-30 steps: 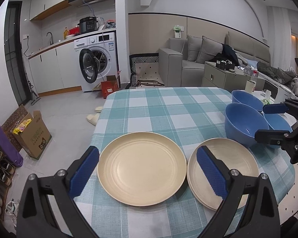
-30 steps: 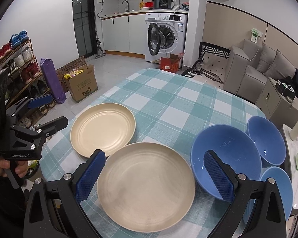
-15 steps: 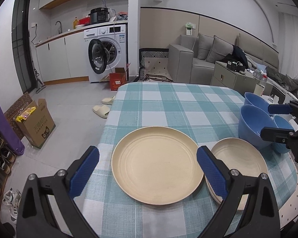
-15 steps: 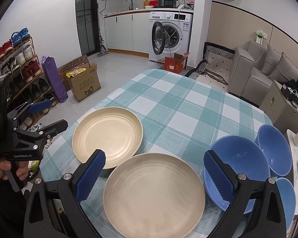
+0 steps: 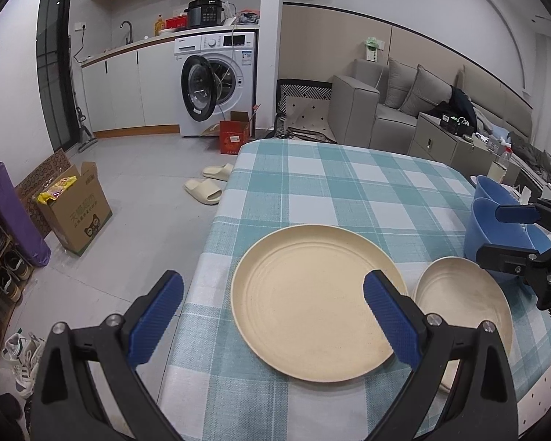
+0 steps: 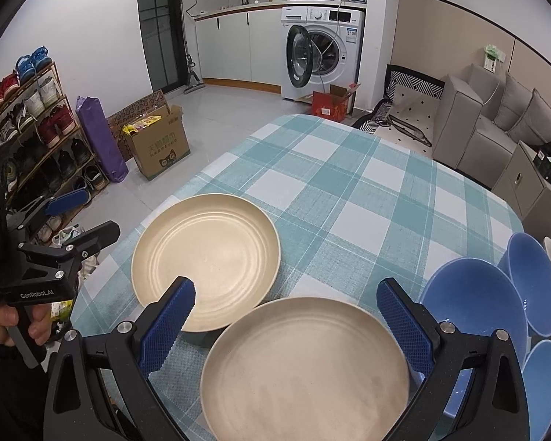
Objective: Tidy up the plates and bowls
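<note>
Two cream plates lie on the checked tablecloth. The left plate [image 5: 314,301] [image 6: 205,261] lies near the table's left edge. The right plate [image 5: 463,305] [image 6: 305,367] lies beside it, its rim close to the left plate's. Three blue bowls stand at the right: a large one [image 6: 474,305] [image 5: 496,231], one behind it [image 6: 532,272] and one nearer [image 6: 543,378]. My left gripper [image 5: 272,316] is open and empty, over the table's left edge by the left plate. My right gripper [image 6: 284,319] is open and empty above the right plate.
The table [image 5: 349,183] has open cloth beyond the plates. The floor to the left holds a cardboard box [image 5: 73,209], slippers [image 5: 204,191] and a shoe rack [image 6: 33,128]. A sofa [image 5: 404,103] and cabinet [image 5: 448,143] stand behind.
The left gripper has shifted left, so the left plate now sits toward its right finger. The right gripper has drawn back and left slightly; the bowls sit further right in its view.
</note>
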